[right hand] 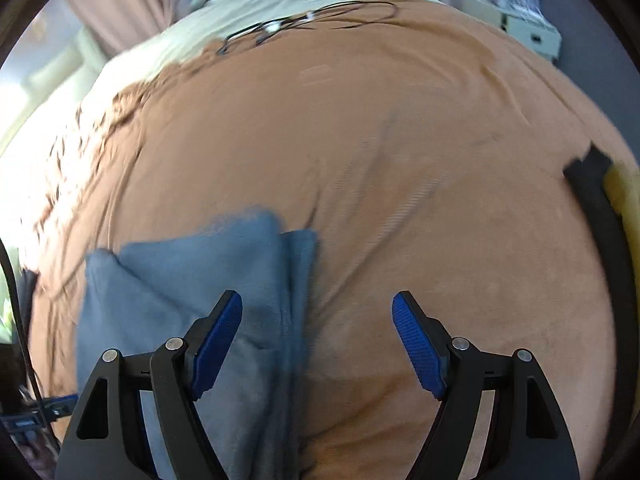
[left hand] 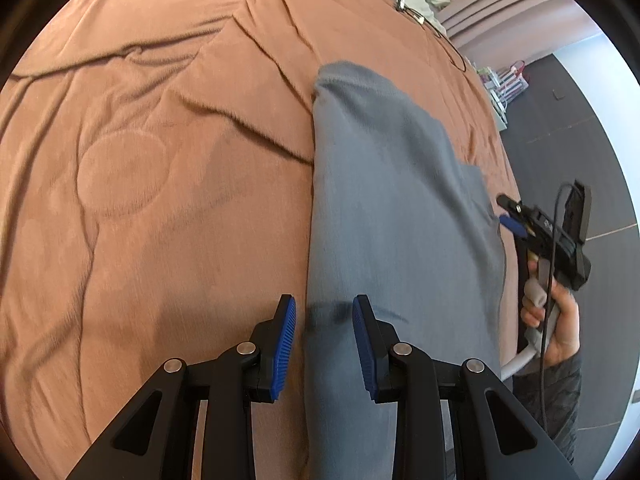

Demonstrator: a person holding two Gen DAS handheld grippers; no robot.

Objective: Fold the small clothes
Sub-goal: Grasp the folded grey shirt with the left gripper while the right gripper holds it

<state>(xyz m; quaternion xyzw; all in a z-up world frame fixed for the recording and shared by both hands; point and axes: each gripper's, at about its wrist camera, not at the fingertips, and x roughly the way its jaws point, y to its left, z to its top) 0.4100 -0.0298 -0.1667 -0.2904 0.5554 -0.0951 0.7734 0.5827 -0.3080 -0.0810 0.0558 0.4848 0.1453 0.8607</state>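
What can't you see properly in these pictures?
- Near end of the grey-blue folded cloth garment: left wrist view, cut off behind the left gripper.
- Black cables and pale printed bedding: right wrist view, blurred.
- Right gripper: left wrist view, fingertips hidden behind the garment's edge.

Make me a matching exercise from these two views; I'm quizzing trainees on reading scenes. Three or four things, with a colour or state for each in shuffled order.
Things:
1. blanket
2. garment
3. left gripper
4. pads

Colours or states:
A. blue, ridged
B. grey-blue, partly folded
C. open, over the garment's edge
D. brown, wrinkled

Pairs: 1-D, 2-B, 3-C, 4-A
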